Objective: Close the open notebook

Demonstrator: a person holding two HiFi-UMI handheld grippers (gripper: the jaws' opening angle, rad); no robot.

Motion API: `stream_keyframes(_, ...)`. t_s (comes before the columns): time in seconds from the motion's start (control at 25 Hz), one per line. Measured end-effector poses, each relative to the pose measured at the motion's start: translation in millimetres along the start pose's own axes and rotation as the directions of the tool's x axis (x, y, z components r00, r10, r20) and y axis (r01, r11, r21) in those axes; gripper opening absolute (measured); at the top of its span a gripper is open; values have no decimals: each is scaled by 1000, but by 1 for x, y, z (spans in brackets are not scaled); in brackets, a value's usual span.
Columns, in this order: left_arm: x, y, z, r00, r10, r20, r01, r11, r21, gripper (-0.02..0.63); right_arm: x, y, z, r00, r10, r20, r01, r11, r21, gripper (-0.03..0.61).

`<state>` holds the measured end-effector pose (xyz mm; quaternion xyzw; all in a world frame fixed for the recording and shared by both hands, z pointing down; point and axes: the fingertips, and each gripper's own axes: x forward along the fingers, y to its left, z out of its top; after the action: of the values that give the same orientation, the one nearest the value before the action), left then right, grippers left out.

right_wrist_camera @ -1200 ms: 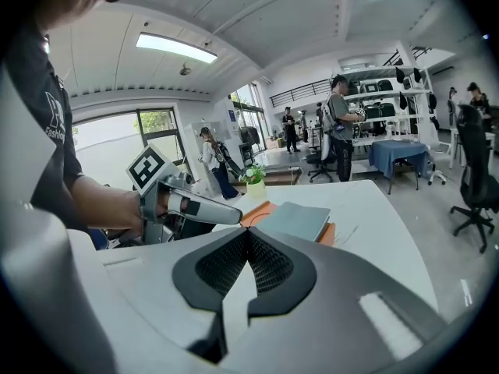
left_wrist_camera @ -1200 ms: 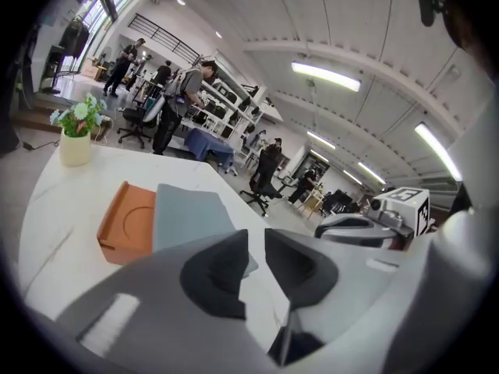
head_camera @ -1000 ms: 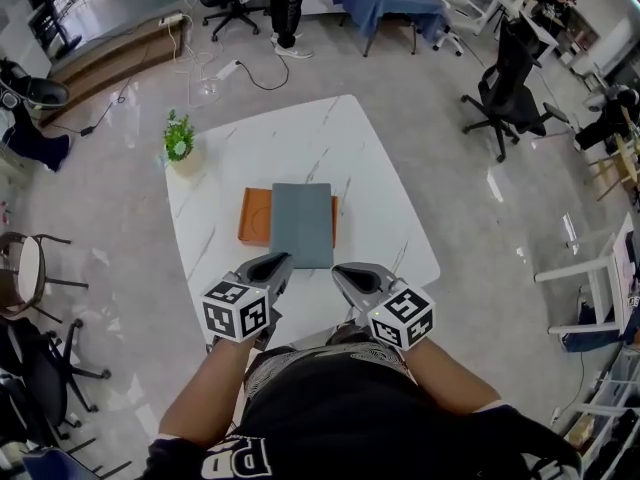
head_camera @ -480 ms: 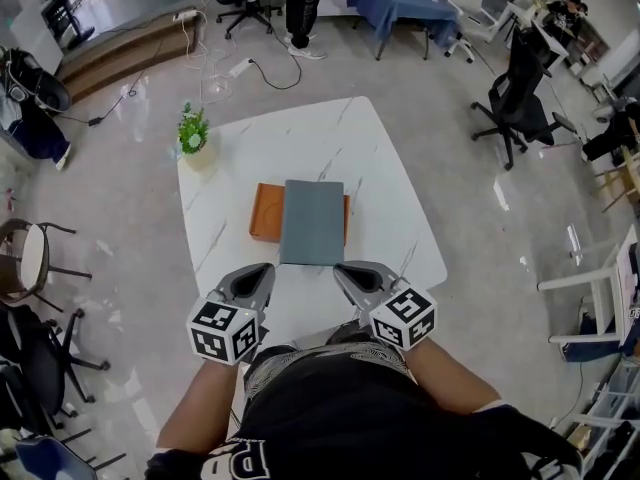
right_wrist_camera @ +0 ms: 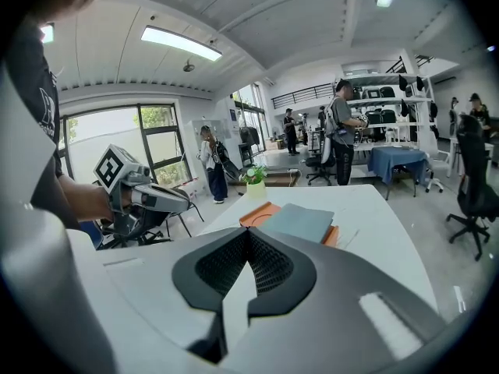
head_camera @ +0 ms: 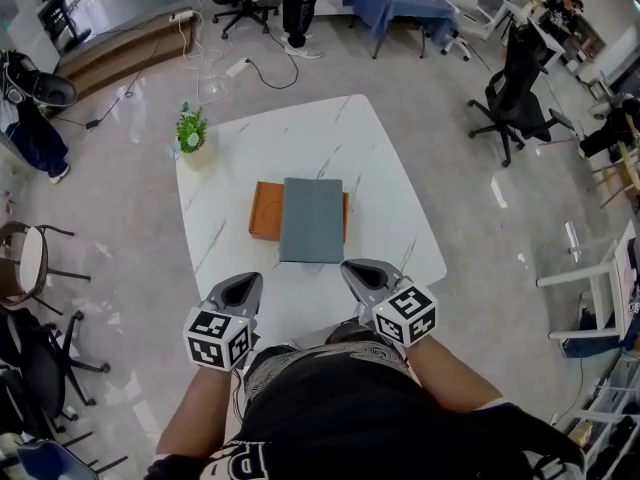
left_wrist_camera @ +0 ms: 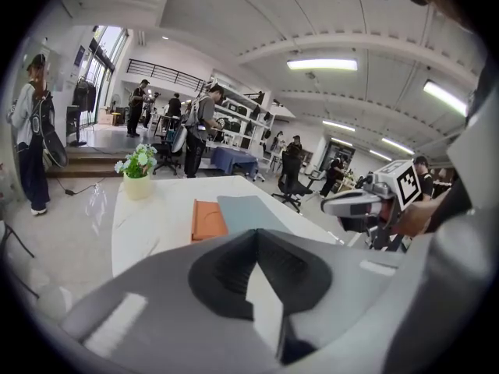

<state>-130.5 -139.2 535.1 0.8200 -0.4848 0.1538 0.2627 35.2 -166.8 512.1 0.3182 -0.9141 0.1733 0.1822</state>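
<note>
**Notebook already looks flat shut, both grippers parked short of it**

The left hand-held gripper point(head_camera: 239, 289) has its jaws pinched together with nothing between them; its own view just shows bare white surface past the tips. Same for the right hand-held gripper point(head_camera: 365, 273): clenched and empty. Both hover over the near edge of the tabletop point(head_camera: 300, 138), low in the head view.

The bit the next move depends on: the notebook point(head_camera: 312, 220) lies straight ahead, centre frame, between the two grippers and apart from both. Its long axis runs up-down in the picture, pointing away from the person. The right one looks a touch nearer, sitting close to the lower right corner of the cover.

The grey cover lies flat on an orange pad point(head_camera: 264, 213), which sticks out on the left and shows as a sliver on the right. I can't see any open pages, so my guess is it's closed already, or there's very little left to do.

For writing, I can't make out a brand or label on the cover. The only print is the black-and-white square markers on the gripper cubes. A small potted plant point(head_camera: 191, 130) sits at the upper left corner of the tabletop, well clear.
</note>
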Motion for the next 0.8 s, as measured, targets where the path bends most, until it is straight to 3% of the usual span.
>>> stream_keyframes(0.36, 5, -6, -5, 1000, -3, -10, 3, 1000, 6, 58, -9, -10, -17, 999, -36, -24, 37, 999, 21, 0)
stream_keyframes(0.8, 9, -7, -3, 1000, -23, -3, 23, 1000, 13, 58, 0, -2, -23, 999, -23, -43, 24, 999, 21, 0)
